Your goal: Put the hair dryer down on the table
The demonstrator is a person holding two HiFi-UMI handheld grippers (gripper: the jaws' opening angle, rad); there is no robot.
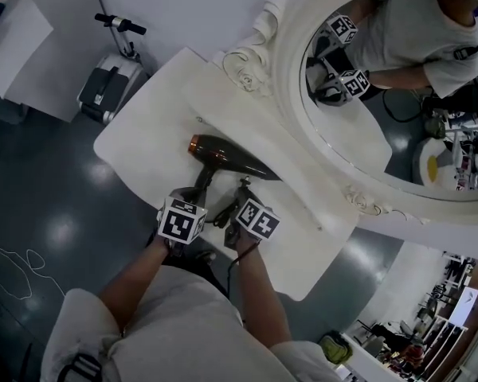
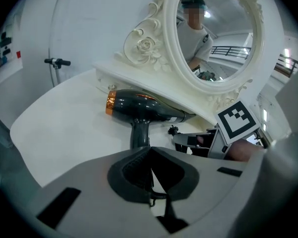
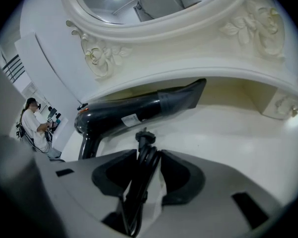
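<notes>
A dark hair dryer [image 1: 223, 156] with a copper rear ring lies on its side on the white dressing table [image 1: 143, 142], nozzle under the mirror shelf. In the left gripper view the dryer [image 2: 144, 108] points its handle down at my left gripper [image 2: 150, 152], whose jaws stand shut just short of the handle's end; whether a thin cord is pinched there is unclear. My right gripper [image 3: 148, 155] is shut on the coiled black power cord, whose plug [image 3: 144, 137] sticks out past the tips toward the dryer [image 3: 134, 114]. Both grippers [image 1: 193, 197] [image 1: 240, 195] sit side by side near the table's front.
A large oval mirror [image 1: 398, 94] in an ornate white frame stands at the back of the table, over a low shelf [image 3: 223, 83]. A scooter [image 1: 111, 78] is parked on the floor beyond the table's left end. The table's curved front edge [image 1: 303, 281] is close to me.
</notes>
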